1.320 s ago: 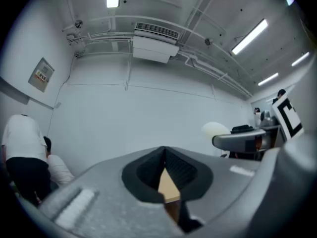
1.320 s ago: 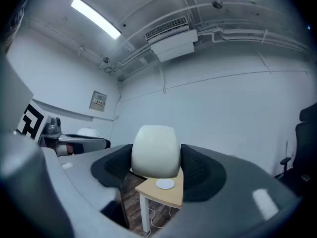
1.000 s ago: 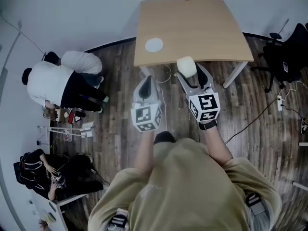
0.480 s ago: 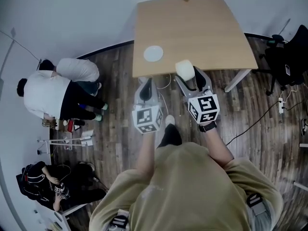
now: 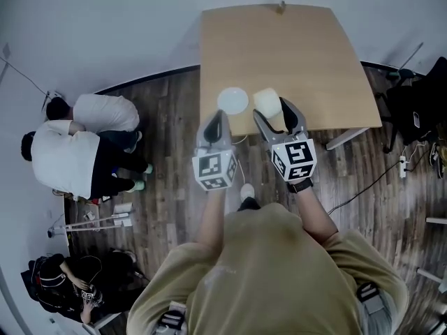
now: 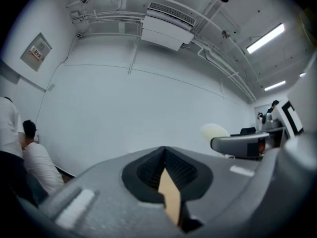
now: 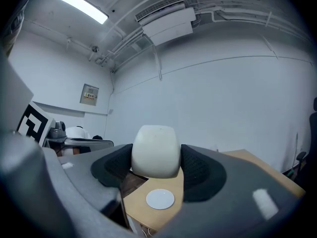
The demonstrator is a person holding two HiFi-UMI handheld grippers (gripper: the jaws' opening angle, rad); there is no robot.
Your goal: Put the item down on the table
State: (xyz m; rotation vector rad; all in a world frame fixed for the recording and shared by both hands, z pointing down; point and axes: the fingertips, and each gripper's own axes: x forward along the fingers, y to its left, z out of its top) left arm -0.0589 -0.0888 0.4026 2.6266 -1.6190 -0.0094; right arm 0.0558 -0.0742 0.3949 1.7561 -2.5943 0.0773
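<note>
Just over the near edge of the desk, the right hand-held gripper clamps a white rounded item between its jaws, above the wood; whether the item is hollow cannot be told. A flat white disc lies on the desk just inside that edge, beside the item. The left hand-held gripper hovers at the same edge, jaws pressed together on nothing. Bare wood spreads toward the desk's far edge; an office chair stands off its right side.
</note>
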